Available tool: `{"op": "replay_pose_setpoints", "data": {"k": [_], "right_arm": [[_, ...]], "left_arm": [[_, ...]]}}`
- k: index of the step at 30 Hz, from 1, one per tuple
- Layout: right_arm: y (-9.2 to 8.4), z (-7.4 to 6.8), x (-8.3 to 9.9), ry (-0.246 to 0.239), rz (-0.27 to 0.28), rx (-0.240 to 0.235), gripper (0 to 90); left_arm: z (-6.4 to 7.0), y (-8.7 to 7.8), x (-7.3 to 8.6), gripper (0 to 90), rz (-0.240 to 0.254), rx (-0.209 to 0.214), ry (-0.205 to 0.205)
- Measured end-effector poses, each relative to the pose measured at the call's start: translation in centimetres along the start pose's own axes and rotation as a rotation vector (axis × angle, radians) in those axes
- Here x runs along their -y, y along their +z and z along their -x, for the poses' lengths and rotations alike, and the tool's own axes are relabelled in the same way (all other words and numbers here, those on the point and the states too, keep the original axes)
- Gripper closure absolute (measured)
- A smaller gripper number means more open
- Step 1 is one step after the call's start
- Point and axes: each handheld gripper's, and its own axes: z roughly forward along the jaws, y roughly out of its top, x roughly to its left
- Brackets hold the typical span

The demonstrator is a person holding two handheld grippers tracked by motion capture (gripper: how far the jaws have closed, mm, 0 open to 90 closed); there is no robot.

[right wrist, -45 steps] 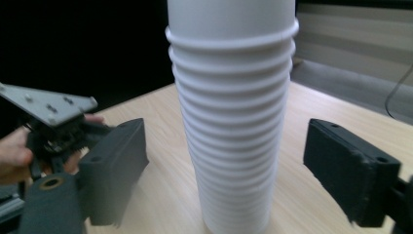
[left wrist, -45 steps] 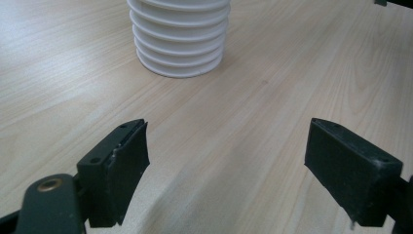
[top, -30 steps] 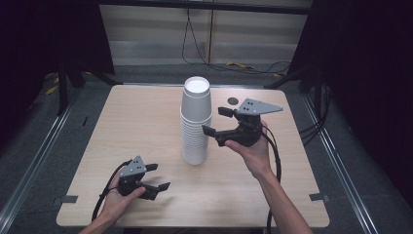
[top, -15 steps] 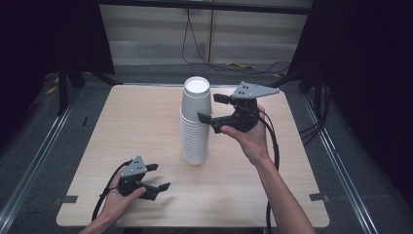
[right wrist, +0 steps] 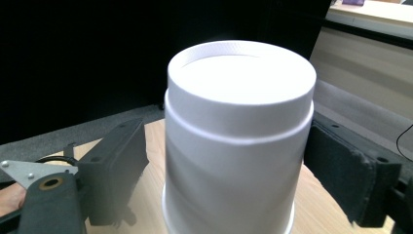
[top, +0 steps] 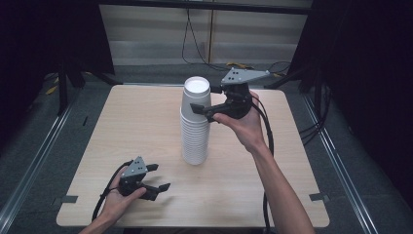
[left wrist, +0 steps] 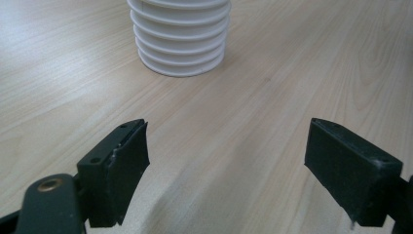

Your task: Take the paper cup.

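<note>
Near the middle of the wooden table (top: 122,126) stands a tall stack of white paper cups (top: 196,131), upright, its open mouth facing up. At the top of that stack the right gripper (top: 204,103) is raised off the table, its black jaws spread wide on either side of the uppermost cup (right wrist: 238,136) — in the right gripper view one jaw sits to the cup's left and one to its right, each near the wall, though whether either pad touches it I cannot tell. The jaws are not closed on anything. Down at the near left part of the table the left gripper (top: 157,177) rests low in the person's left hand (top: 119,199), well apart from the stack; its jaws are parted wide with bare wood between them, holding nothing. Seen from the left gripper view, the ribbed foot of the stack (left wrist: 180,44) stands ahead of those jaws — clear of them, on the tabletop. A black cable (top: 267,141) trails from the right gripper along the person's forearm.
</note>
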Motion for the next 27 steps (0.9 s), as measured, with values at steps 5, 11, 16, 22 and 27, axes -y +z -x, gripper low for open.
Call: {"op": "replay_pose_setpoints", "data": {"k": [5, 11, 16, 22, 27], "right_arm": [[0.7, 0.3, -0.5, 0.0, -0.023, -0.01, 15.8], [1.3, 0.5, -1.0, 0.001, -0.049, -0.018, 15.2], [1.7, 0.4, -1.4, -0.011, -0.069, -0.013, 15.1], [2.2, 0.4, -1.5, -0.013, -0.076, -0.003, 20.0], [2.1, 0.5, -1.5, -0.011, -0.077, -0.001, 20.5]], "left_arm": [[-0.1, 0.0, 0.0, 15.9, 0.0, -0.001, -0.003], [0.0, 0.0, 0.0, 15.9, -0.001, 0.001, 0.003], [0.0, 0.1, 0.0, 15.9, -0.003, -0.001, -0.002], [0.0, 0.1, 0.0, 15.9, -0.001, 0.002, -0.001], [0.0, 0.1, 0.0, 15.9, -0.002, 0.003, -0.004]]}}
